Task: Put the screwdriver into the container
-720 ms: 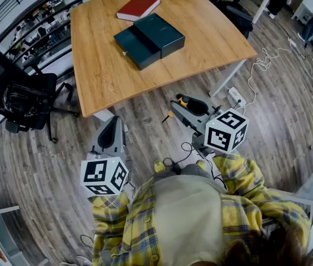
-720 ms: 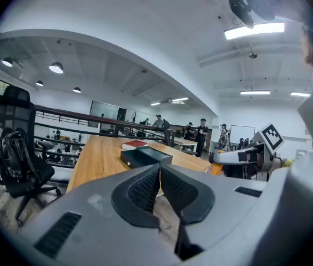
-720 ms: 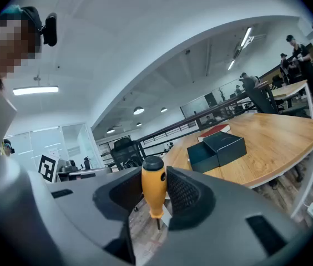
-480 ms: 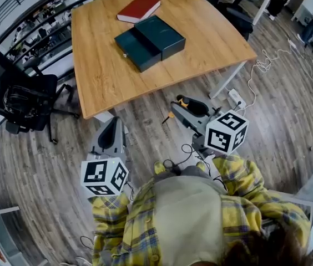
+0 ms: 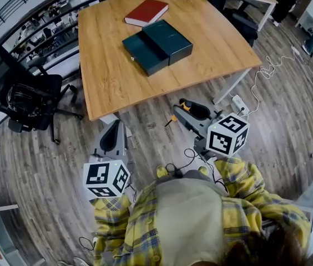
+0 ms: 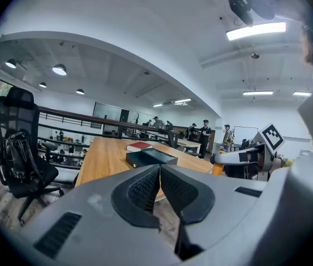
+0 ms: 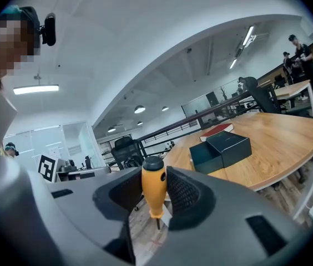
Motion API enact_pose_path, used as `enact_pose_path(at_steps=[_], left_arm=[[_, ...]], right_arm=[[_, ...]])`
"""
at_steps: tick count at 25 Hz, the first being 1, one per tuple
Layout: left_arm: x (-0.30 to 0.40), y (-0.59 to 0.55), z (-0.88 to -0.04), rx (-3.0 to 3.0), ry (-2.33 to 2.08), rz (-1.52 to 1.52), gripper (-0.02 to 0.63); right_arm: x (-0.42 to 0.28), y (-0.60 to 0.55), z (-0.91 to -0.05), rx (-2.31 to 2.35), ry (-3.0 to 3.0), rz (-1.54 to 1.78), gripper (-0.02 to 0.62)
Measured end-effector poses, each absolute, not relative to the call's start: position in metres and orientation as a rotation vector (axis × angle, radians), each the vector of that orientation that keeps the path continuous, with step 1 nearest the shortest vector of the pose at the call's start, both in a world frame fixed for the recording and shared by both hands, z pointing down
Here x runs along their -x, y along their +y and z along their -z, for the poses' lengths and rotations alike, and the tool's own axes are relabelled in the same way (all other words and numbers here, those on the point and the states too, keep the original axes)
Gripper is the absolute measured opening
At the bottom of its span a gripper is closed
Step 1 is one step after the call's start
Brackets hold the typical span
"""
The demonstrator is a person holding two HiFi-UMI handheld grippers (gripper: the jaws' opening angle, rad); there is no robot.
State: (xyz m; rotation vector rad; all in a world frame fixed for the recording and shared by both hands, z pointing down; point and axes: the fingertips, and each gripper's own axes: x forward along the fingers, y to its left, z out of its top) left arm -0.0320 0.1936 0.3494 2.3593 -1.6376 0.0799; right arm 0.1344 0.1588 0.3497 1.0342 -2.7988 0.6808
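Note:
An orange-handled screwdriver (image 7: 152, 192) with a black cap stands upright between the pads of my right gripper (image 7: 153, 195), which is shut on its handle; the short shaft points down. From above, the screwdriver (image 5: 172, 118) sticks out of the right gripper (image 5: 188, 110) over the floor, short of the table's front edge. The container (image 5: 156, 46), a dark green box with its lid part beside it, lies on the wooden table (image 5: 117, 76); it also shows as the container (image 7: 221, 151) ahead. My left gripper (image 5: 112, 138) is shut and empty, its pads meeting in the left gripper (image 6: 160, 177) view.
A red book (image 5: 146, 11) lies behind the container. A black office chair (image 5: 29, 101) stands left of the table. A power strip (image 5: 237, 104) and white cables lie on the floor at the right. Other desks and people stand in the background.
The head view has shifted slightly, so the table and box sit a little lower and further right in the picture. Both grippers keep their places, and the right one keeps its hold.

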Motion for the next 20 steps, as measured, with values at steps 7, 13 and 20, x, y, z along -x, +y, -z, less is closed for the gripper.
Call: enact_pose_path(at_steps=[7,13,20], left_arm=[[0.041,0.194,-0.350,-2.351,-1.651,-0.077,0.011],[0.051,0.197,-0.354,-2.350,-1.653,-0.071,0.011],[0.067,0.202,-0.354,-2.340,-1.660,-0.080,0.011]], right_arm=[[-0.124,0.158,-0.348,-1.014,-2.802,-0.666,0.179],[-0.115,0.156,-0.345,-1.022,-2.804,-0.642,0.179],[-0.097,0.155,-0.340,-1.002,-2.810,-0.626,0.179]])
